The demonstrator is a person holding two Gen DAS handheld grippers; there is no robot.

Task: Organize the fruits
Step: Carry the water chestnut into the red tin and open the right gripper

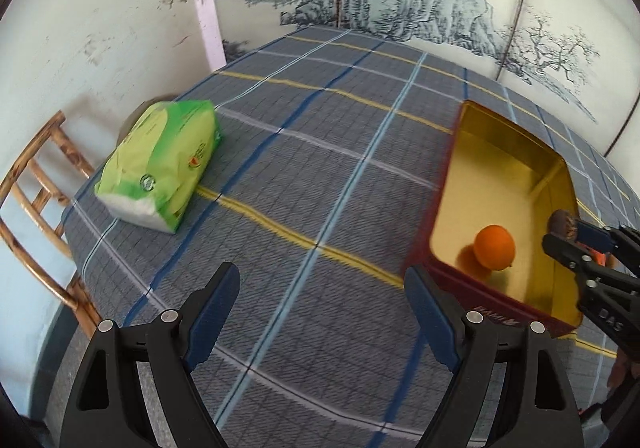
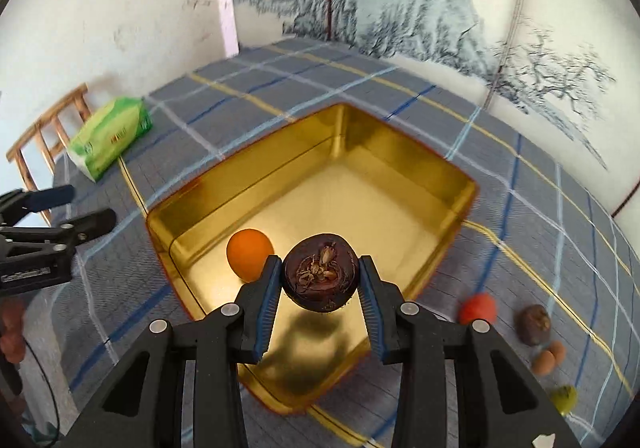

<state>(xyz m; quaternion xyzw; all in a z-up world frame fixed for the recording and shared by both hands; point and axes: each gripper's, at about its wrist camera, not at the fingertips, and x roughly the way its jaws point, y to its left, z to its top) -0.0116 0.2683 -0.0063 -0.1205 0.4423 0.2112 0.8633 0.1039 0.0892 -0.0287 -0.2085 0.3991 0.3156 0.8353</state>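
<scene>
Blurring softens the fruits right of the gold tin: a red one, a brown one, two tan ones and a green one cut off at the rim. Right gripper is clamped on a dark brown fruit above the tin's near corner, beside the orange inside. Left gripper stands wide apart, empty, left of the tin.

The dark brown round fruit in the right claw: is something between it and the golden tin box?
Nothing visible blocks it. The dark brown round fruit hangs over the open golden tin box, bare floor below; the orange fruit lies to its left.
</scene>
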